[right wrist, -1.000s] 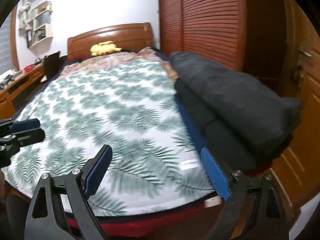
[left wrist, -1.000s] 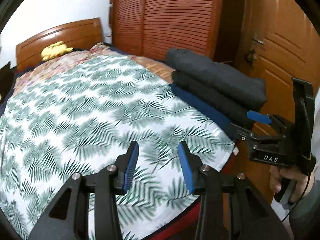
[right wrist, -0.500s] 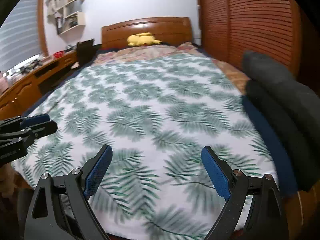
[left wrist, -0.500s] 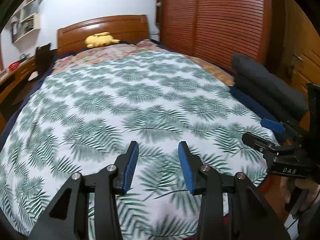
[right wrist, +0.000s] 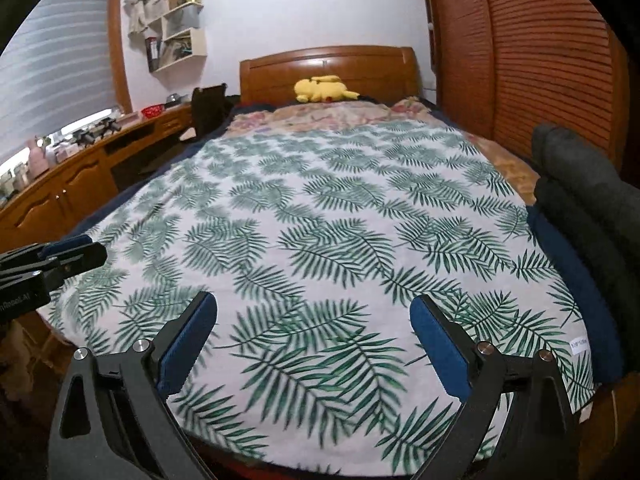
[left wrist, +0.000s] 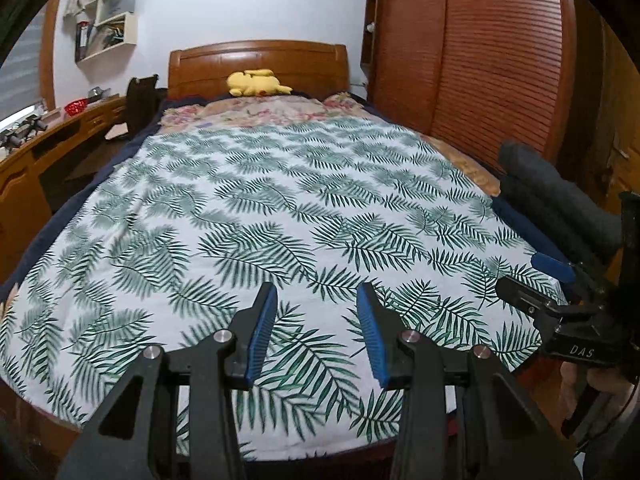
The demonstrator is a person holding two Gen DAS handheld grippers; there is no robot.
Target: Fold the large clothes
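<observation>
At the foot of the bed (left wrist: 320, 446), nearest to me, my left hand-held gripper (left wrist: 316, 334) hovers with its blue pads (left wrist: 262, 330) parted and nothing between them, aimed over the near hem of the leaf-print sheet (left wrist: 280, 208). My right hand-held gripper (right wrist: 314, 342) is spread wider, also released and holding nothing, above the same hem but closer to the bed's right corner. I judge both are poised there because the near edge is the natural place to take hold for a first fold; no fold has been made yet.

The sheet lies flat and spread across most of the bed, its far edge stopping short of the floral bedding (left wrist: 264, 110) near the headboard (left wrist: 258, 62). Along the bed's right side sits a stack of dark folded blankets (right wrist: 580, 196), probably parked there to keep the middle free for folding. A yellow plush toy (left wrist: 256, 82) rests at the headboard.

The right wrist view alone shows a small white label (right wrist: 579, 345) at the sheet's near right corner, a useful marker for the corner I want, plus the window blind (right wrist: 56, 64) and more of the worktop (right wrist: 80, 168) left of the bed. The left wrist view alone shows my right tool from the side, with fingers of the hand gripping its handle, confirming it sits off the bed's right corner.
</observation>
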